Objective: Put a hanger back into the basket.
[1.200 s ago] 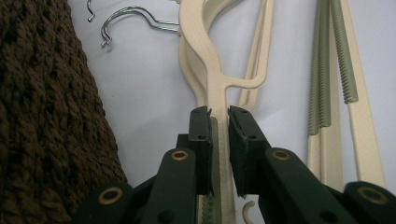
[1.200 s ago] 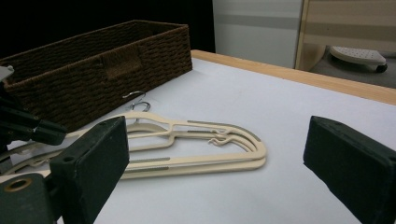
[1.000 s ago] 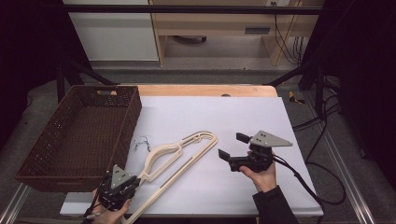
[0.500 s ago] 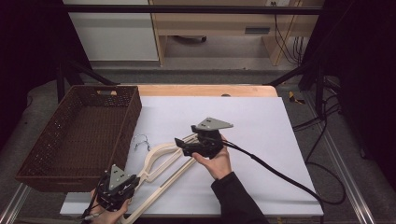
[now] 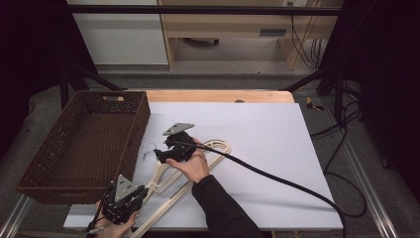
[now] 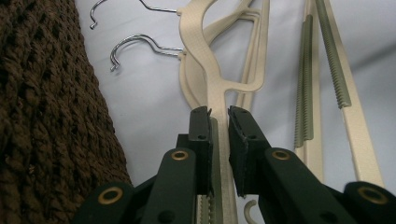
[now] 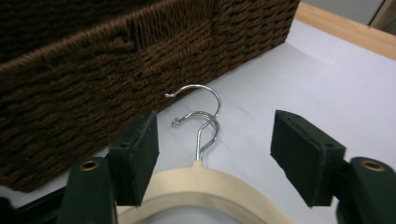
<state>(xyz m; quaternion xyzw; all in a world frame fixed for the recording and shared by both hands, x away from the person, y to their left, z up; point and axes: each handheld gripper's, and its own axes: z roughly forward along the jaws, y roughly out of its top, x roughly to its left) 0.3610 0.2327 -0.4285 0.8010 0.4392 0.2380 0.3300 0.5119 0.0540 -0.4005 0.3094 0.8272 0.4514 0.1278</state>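
The left gripper (image 5: 130, 194) has its black fingers (image 6: 201, 135) nearly closed on a thin arm of the cream plastic clothes hangers (image 6: 212, 70), with the arm pinched between the pads. That grip near the hangers' low end looks meant to pin the stacked pair flat so that the other hand can work at the hooks.

The right gripper (image 5: 159, 155) stands with its fingers (image 7: 140, 149) well apart. They have just been closing, but nothing is pressed between them. The two chrome wire hooks (image 7: 203, 119) and the curved cream neck below them lie in the gap, touched by neither pad. The gripper points toward the dark brown woven wicker basket (image 5: 84, 144), so the approach seems aimed at taking the hangers by the neck, the stiffest place to lift from.

Measured from the basket, the hangers lie on the white desk (image 5: 277, 148) just beside its near right wall. Their hooks are close to the weave but not touching it, and their arms run away from the basket toward the person's edge of the desk. The left gripper sits at the basket's near right corner, and the right gripper is at mid-wall, beside the hooks. With the hooks pointing at the basket, the hangers seem set to go into it, which would need a lift over the rim.
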